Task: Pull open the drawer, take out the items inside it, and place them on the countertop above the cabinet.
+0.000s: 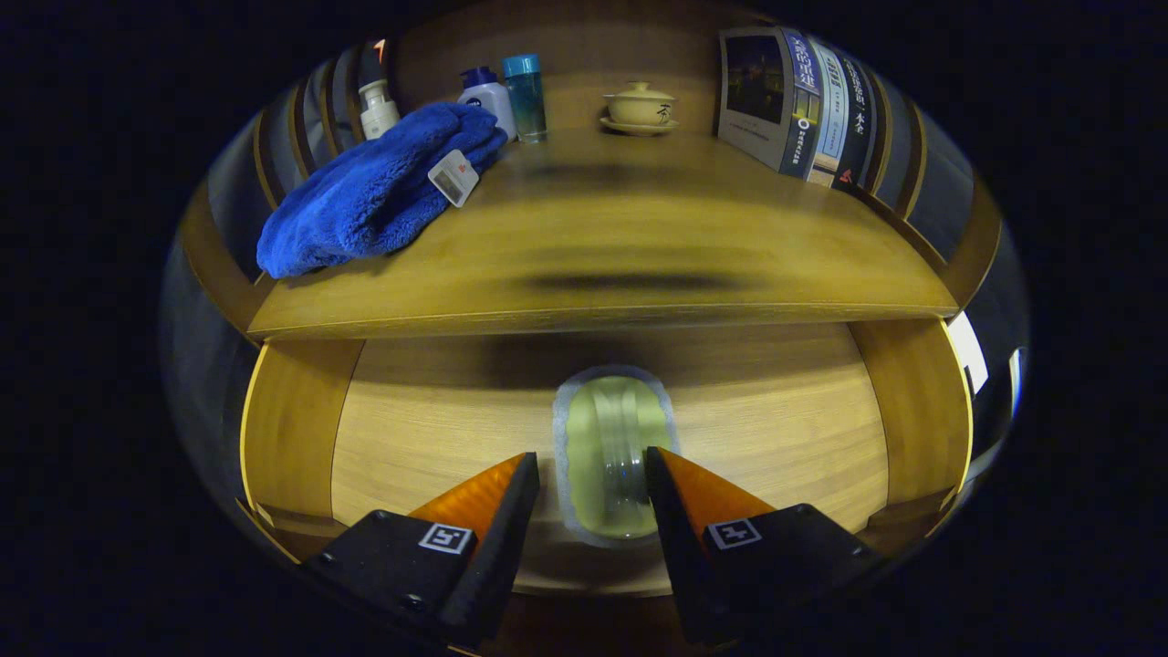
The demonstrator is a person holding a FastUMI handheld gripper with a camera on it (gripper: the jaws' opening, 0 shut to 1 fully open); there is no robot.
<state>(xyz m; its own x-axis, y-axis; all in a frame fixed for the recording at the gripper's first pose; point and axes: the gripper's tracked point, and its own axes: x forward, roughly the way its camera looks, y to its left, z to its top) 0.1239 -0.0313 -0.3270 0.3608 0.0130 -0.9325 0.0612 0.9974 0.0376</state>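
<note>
The gripper (591,474) straddles the clear pale-green plastic packet (615,449) lying in the open wooden drawer (785,429), fingers apart beside its sides, its long axis running straight ahead.

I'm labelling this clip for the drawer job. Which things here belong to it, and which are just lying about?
Job:
- drawer, open
- clear bottle lying in it, between the fingers of the tool; whether they press it is unclear
- countertop

Lying about:
- blue towel
- pump bottle
- white bottle
- blue-capped bottle
- lidded cup
- books
</note>
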